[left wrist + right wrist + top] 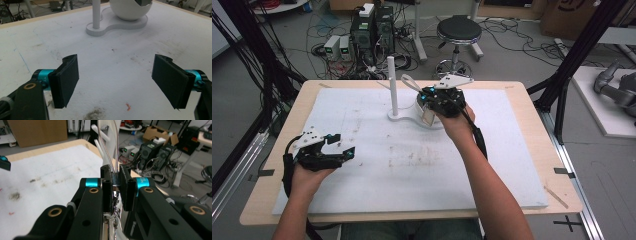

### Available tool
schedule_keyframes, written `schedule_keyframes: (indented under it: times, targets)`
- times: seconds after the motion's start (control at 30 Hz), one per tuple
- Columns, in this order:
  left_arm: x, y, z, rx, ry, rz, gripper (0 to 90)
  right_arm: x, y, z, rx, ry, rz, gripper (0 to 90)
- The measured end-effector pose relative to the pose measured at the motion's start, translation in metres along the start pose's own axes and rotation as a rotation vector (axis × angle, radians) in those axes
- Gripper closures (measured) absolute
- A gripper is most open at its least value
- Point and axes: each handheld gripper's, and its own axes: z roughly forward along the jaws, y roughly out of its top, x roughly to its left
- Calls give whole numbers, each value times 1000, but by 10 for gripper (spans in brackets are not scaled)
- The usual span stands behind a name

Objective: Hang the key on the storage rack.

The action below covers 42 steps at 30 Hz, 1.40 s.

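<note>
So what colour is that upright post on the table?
White, like its flat base; the post shows best in the high view.

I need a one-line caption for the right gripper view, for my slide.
Right gripper clamped on a clear looped strap, lifted beside the white peg stand.

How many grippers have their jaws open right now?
1. The left gripper, low at the mat's left, has its jaws wide apart. The right gripper, by the white stand, is clamped on a looped strap.

Left gripper [343,144] low near the table's left side, 2 jaws spread wide with nothing between them, right gripper [428,95] reached far forward, arm stretched out, jaws squeezed tight together
</note>
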Motion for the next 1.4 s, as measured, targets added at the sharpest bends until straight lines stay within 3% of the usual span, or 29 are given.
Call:
schedule_keyframes:
  times: [0.4, 0.8, 1.4]
  targets:
    - [2, -1, -1, -1, 3, -4, 218, 7, 21, 29, 11, 9, -32, 827]
    - [2, -1, -1, -3, 3, -4, 218, 16, 27, 46, 34, 9, -62, 827]
    - [5, -2, -2, 0, 8, -12, 218, 16, 24, 64, 71, -4, -71, 827]
